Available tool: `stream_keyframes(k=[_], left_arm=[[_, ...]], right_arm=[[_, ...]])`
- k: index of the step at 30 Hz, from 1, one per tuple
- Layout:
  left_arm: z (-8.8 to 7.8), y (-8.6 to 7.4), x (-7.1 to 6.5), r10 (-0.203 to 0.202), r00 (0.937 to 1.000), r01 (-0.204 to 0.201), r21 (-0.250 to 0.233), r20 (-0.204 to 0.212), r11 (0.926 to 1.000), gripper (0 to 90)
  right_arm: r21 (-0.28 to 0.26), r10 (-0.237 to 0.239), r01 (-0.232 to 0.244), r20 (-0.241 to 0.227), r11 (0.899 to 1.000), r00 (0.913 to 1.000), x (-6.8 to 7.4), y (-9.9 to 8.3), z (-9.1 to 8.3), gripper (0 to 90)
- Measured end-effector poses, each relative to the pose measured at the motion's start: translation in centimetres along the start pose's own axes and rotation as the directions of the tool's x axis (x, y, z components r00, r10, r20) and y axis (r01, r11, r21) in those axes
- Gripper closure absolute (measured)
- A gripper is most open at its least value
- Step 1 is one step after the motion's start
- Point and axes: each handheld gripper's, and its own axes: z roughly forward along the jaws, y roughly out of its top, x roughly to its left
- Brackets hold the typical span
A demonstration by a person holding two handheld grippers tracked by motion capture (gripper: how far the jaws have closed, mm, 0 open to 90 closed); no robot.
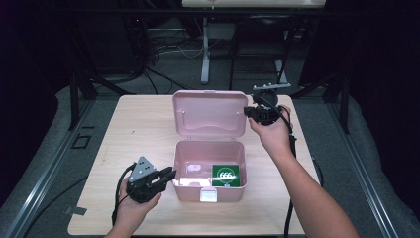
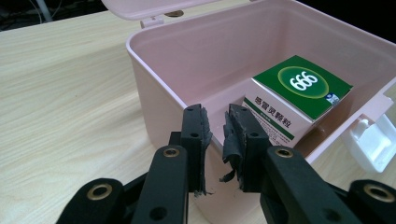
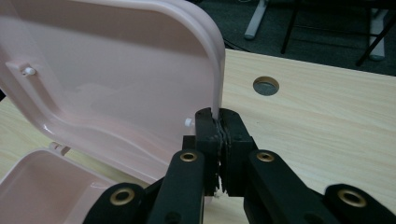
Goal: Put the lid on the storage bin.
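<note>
Our right gripper (image 3: 219, 122) pinches the pink box's lid (image 1: 210, 113) edge, propping it open. Our left gripper (image 2: 217, 128), jaws slightly apart, hovers at the rim near the green medicine carton (image 2: 299, 95) inside.

Dark lab: black curtains (image 1: 29, 59), floor cables (image 1: 163, 49)

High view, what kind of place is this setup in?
Probably a lab or recording studio: a wooden table ringed by dark curtains, loose cables on the floor behind it, and metal stand legs.
</note>
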Motion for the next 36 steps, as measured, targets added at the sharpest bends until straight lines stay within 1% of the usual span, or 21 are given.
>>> stream_keyframes(k=[1, 3, 5, 8, 12, 16, 21, 24, 25, 27, 31, 33, 36], left_arm=[[0.0, 0.0, 0.0, 0.0, 1.0, 0.0, 0.0, 0.0, 1.0, 76.9], [0.0, 0.0, 0.0, 0.0, 1.0, 0.0, 0.0, 0.002, 1.0, 76.8], [0.0, 0.0, 0.1, -0.001, 1.0, 0.001, -0.001, 0.003, 1.0, 76.8], [0.0, 0.0, 0.0, 0.0, 1.0, 0.0, -0.001, 0.002, 1.0, 76.8], [0.0, 0.0, 0.0, 0.0, 1.0, 0.0, -0.001, 0.002, 1.0, 76.9], [0.0, 0.0, 0.0, -0.001, 1.0, 0.001, -0.001, 0.002, 1.0, 76.9], [0.0, 0.0, 0.0, -0.001, 1.0, 0.001, -0.001, 0.0, 1.0, 76.9], [0.0, 0.0, 0.0, -0.001, 1.0, 0.001, -0.002, 0.0, 1.0, 76.8], [0.0, 0.0, 0.0, -0.001, 1.0, 0.001, -0.002, 0.0, 1.0, 76.8], [0.0, 0.0, 0.0, 0.001, 1.0, -0.001, -0.002, -0.002, 1.0, 76.8], [0.0, 0.0, 0.0, 0.0, 1.0, 0.0, 0.0, -0.001, 1.0, 76.8], [0.0, 0.0, 0.0, -0.001, 1.0, 0.001, -0.001, 0.0, 1.0, 76.8], [0.0, 0.0, 0.0, -0.002, 1.0, 0.002, 0.0, 0.0, 1.0, 76.8]], right_arm=[[-0.01, -0.008, 0.008, -0.003, 1.0, 1.0, 0.0, -0.3, -0.3, 87.4], [-0.013, -0.011, 0.011, -0.005, 1.0, 0.9999, 0.1, -0.4, -0.4, 87.5], [-0.035, -0.017, 0.017, -0.007, 0.999, 0.9998, 0.2, -0.9, -0.8, 87.5], [-0.044, -0.024, 0.024, -0.007, 0.999, 0.9997, 0.3, -1.2, -1.1, 87.5], [-0.067, -0.045, 0.045, 0.001, 0.997, 0.999, 0.6, -1.8, -1.6, 87.5], [-0.09, -0.063, 0.064, 0.003, 0.994, 0.998, 0.9, -2.6, -2.2, 87.4], [-0.124, -0.102, 0.103, 0.015, 0.987, 0.9947, 1.4, -3.8, -3.0, 87.3], [-0.119, -0.11, 0.11, 0.011, 0.987, 0.9939, 1.5, -4.1, -3.3, 87.1], [-0.119, -0.11, 0.109, 0.003, 0.987, 0.9939, 1.5, -4.2, -3.4, 86.9], [-0.121, -0.114, 0.113, 0.005, 0.986, 0.9935, 1.5, -4.5, -3.6, 86.9], [-0.134, -0.087, 0.083, -0.027, 0.987, 0.9958, 1.4, -5.4, -4.1, 85.9], [-0.133, -0.087, 0.083, -0.028, 0.988, 0.9958, 1.4, -5.6, -4.2, 85.8], [-0.156, -0.078, 0.072, -0.031, 0.985, 0.9965, 1.5, -6.3, -4.4, 85.7]])
